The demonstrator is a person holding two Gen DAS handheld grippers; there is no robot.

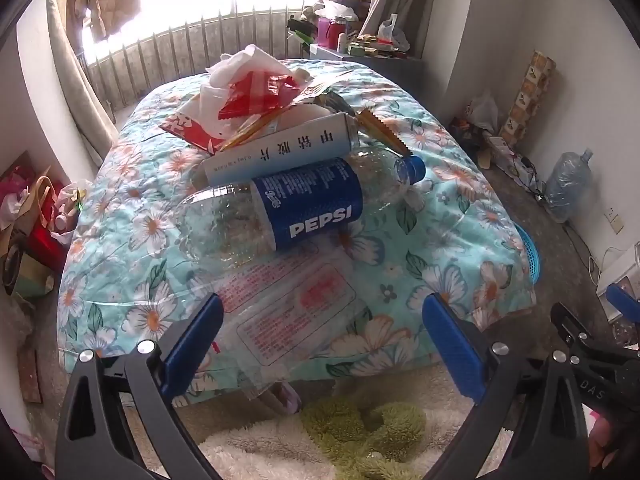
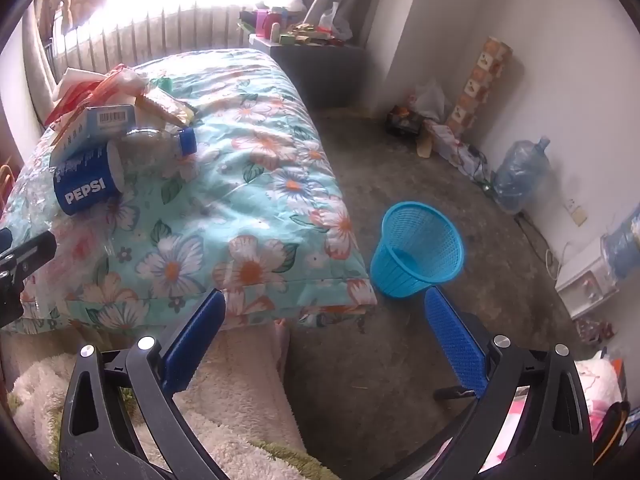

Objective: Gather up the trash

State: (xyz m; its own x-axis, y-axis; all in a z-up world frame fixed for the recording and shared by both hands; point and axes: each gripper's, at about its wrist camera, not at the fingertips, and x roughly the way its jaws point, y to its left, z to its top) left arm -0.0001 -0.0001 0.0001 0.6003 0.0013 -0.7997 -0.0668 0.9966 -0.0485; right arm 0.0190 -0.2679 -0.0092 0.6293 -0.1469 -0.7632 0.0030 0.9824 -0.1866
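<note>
Rug [image 1: 280, 448]: your nearest thing, cream and green shag on the floor under both grippers, at the foot of the bed.
Bed [image 1: 440, 240]: covered by a turquoise floral quilt, it fills the middle of your left wrist view; all the trash lies on top of it.
Clear plastic bag [image 1: 296, 312]: flat on the quilt with red print, just ahead of your left gripper.
Pepsi bottle [image 1: 288, 208]: empty, on its side beyond the bag, blue cap pointing right.
White box [image 1: 280, 144]: long, with dark characters, lying against the bottle's far side.
Wrapper heap [image 1: 256, 88]: red packets, white tissue and a gold sachet piled on and behind the box.
Blue basket [image 2: 418, 248]: mesh bin tilted on the bare floor, just beside the bed's right corner, in front of your right gripper.
Left gripper [image 1: 320, 344]: your jaws stand wide apart and hold nothing, hovering over the bed's near edge.
Right gripper [image 2: 324, 340]: your jaws are spread wide too, with nothing between them, above the floor by the bed corner.
</note>
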